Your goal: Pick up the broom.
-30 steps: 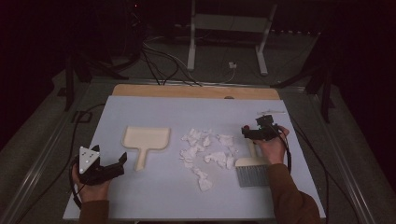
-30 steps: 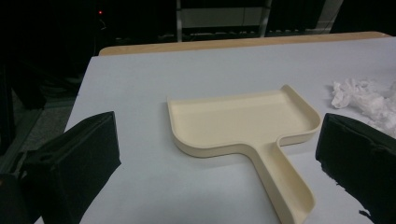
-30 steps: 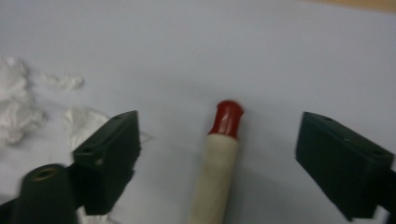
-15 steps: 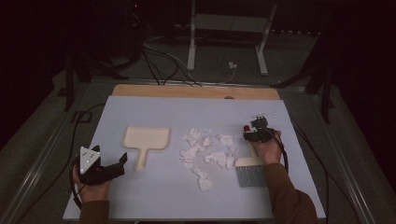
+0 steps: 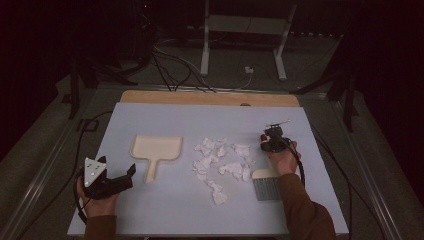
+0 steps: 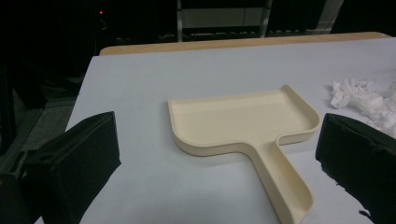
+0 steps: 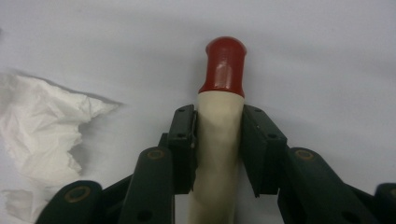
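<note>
A brush lies at the right of the light blue table, with grey bristles [image 5: 266, 186] near the front. Its cream handle [image 7: 218, 140] ends in a red tip [image 7: 225, 65]. My right gripper [image 5: 274, 142] [image 7: 217, 149] has just been closing, and its pads now press both sides of the handle just behind the red tip. A cream dustpan [image 5: 152, 150] [image 6: 243, 121] lies left of centre with its handle toward me. My left gripper [image 5: 128, 176] [image 6: 219, 158] rests open just short of that handle, with nothing between its fingers. Crumpled white paper scraps [image 5: 222, 162] [image 7: 42, 126] are scattered between pan and brush.
The table [image 5: 175, 120] has a wooden strip [image 5: 210, 98] along its far edge. Cables [image 5: 175, 75] and a stand's legs [image 5: 240, 60] lie on the dark floor beyond. Paper scraps [image 6: 364, 95] lie to the right of the dustpan.
My right gripper has sunk a little onto the brush handle and closed on it. The left gripper, dustpan and paper scraps have not moved.
</note>
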A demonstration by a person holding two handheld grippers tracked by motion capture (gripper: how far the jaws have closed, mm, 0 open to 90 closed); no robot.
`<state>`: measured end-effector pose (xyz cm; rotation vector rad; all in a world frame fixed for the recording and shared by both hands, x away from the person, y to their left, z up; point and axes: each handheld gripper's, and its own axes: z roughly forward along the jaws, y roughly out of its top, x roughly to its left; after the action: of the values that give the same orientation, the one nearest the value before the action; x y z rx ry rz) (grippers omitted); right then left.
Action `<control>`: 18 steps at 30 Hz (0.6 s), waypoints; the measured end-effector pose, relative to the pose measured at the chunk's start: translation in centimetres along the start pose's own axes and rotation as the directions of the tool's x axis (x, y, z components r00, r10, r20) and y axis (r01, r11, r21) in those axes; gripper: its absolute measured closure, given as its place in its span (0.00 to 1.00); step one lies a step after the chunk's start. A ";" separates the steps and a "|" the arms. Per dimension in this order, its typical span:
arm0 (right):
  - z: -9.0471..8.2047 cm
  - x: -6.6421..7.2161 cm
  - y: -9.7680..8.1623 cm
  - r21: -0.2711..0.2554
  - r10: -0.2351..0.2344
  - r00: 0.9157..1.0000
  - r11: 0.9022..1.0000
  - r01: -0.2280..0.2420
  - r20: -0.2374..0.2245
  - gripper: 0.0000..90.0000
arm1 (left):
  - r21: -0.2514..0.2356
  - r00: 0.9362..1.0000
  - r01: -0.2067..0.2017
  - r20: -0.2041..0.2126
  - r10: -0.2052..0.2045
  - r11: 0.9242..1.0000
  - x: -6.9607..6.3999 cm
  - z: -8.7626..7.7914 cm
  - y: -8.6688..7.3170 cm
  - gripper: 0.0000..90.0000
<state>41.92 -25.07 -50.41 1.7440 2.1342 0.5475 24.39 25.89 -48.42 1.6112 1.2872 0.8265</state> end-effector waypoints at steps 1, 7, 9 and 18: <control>0.0 -0.1 0.0 0.002 0.008 1.000 1.000 -0.008 -0.003 0.76 | -0.001 1.000 0.001 0.002 -0.001 1.000 0.0 0.0 0.0 0.01; -1.1 -0.4 0.0 -0.034 0.011 1.000 0.999 -0.012 -0.021 0.76 | 0.002 1.000 0.015 0.020 -0.015 1.000 0.0 0.1 -0.1 0.01; -1.9 -0.4 -0.1 -0.056 0.006 1.000 0.998 -0.007 -0.025 0.77 | -0.001 1.000 0.019 0.025 -0.019 1.000 -0.1 0.1 -0.1 0.01; -5.2 -1.2 -0.8 -0.177 0.012 0.995 0.984 -0.030 -0.101 0.77 | 0.012 0.998 0.036 0.052 -0.037 0.999 -0.2 0.3 0.0 0.01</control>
<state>38.94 -26.88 -46.26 1.6750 2.0623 0.8208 24.60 25.67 -48.54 1.6032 1.2823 0.7517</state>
